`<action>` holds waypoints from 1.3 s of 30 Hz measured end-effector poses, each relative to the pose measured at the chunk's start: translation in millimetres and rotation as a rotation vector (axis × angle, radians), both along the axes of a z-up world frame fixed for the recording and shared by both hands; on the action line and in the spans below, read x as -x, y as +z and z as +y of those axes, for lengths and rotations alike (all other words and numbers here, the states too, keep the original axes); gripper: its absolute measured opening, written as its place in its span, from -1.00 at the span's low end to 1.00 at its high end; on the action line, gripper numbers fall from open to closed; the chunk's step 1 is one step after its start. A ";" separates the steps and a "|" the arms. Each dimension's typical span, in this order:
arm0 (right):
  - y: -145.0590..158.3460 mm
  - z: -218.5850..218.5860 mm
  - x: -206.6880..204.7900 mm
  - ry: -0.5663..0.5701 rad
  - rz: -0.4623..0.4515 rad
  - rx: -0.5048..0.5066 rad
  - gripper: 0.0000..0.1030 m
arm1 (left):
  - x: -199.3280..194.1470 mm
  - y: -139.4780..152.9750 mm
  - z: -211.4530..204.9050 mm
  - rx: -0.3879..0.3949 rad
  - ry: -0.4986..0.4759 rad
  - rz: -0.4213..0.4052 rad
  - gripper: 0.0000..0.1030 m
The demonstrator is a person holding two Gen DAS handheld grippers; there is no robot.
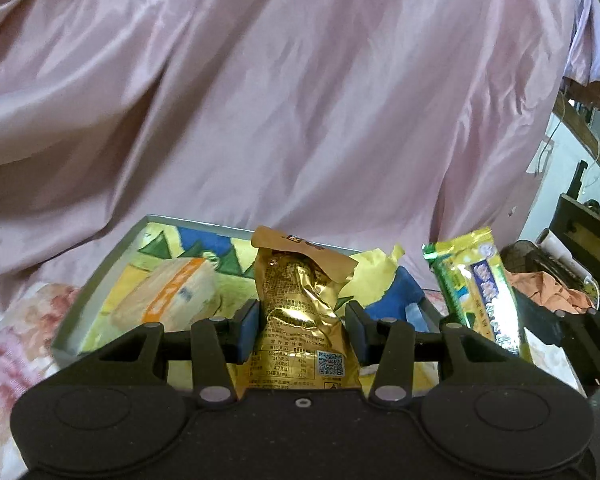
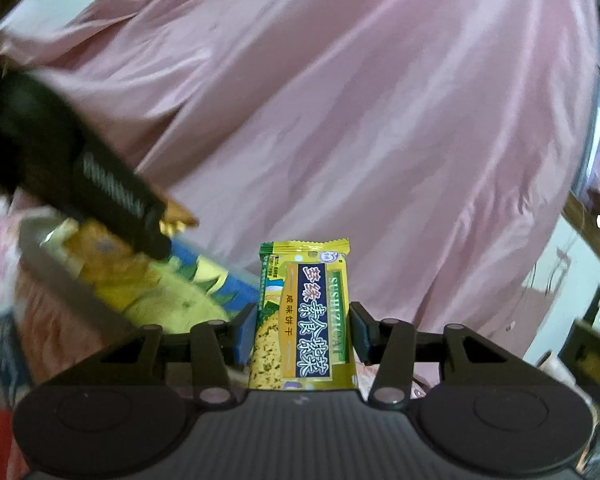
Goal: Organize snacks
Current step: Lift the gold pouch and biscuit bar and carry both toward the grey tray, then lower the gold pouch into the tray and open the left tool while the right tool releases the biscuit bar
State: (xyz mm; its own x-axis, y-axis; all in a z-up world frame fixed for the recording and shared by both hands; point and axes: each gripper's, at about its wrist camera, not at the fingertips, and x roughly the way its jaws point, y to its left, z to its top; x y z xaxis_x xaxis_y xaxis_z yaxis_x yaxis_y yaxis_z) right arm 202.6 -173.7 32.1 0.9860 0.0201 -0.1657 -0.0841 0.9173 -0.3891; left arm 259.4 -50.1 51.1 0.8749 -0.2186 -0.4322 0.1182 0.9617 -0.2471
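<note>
Through the left wrist camera, I am seeing my left gripper (image 1: 302, 330) pinching a crinkled gold foil snack packet (image 1: 300, 312); both blue-padded fingers (image 1: 249, 330) are pressing on its sides, and the packet is standing upright between them with its folded brown top leaning right. Behind it, a shallow grey-rimmed tray with a yellow, blue and green printed floor (image 1: 100, 276) is lying on a floral bedsheet (image 1: 16, 320). A pale wrapped snack with orange lettering (image 1: 168, 296) is resting inside the tray, toward its left side. To the right, a yellow-and-green biscuit packet (image 1: 480, 288) is showing, gripped from below by my right gripper (image 1: 556, 320), whose black frame is just entering at the edge. A wide pink satin cloth (image 1: 300, 100) is filling the background.

Through the right wrist camera, I am seeing the right gripper (image 2: 303, 330) pinching that same biscuit packet (image 2: 304, 312), upright, its dark blue label panel facing the lens and the pads pressing on its two long edges. To the left, the black body of the left gripper (image 2: 112, 196) is hanging blurred over the tray (image 2: 72, 284), with a scrap of the gold packet (image 2: 176, 216) showing at its tip. The pink cloth (image 2: 380, 120) is hanging behind everything.
</note>
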 end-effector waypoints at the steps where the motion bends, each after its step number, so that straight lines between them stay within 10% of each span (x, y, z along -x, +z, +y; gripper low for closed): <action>1: 1.2 -2.5 -4.4 -0.004 -0.005 -0.020 0.02 | -6.7 -1.5 -2.3 0.000 0.001 0.011 -0.07; 20: -18.4 -41.8 -47.3 -0.005 0.116 -0.168 0.03 | -56.4 -35.9 -27.2 -0.008 0.056 0.229 0.01; 39: -2.5 -54.1 -32.8 -0.017 0.077 -0.253 0.73 | -14.4 -1.3 -8.5 0.056 0.109 0.125 0.98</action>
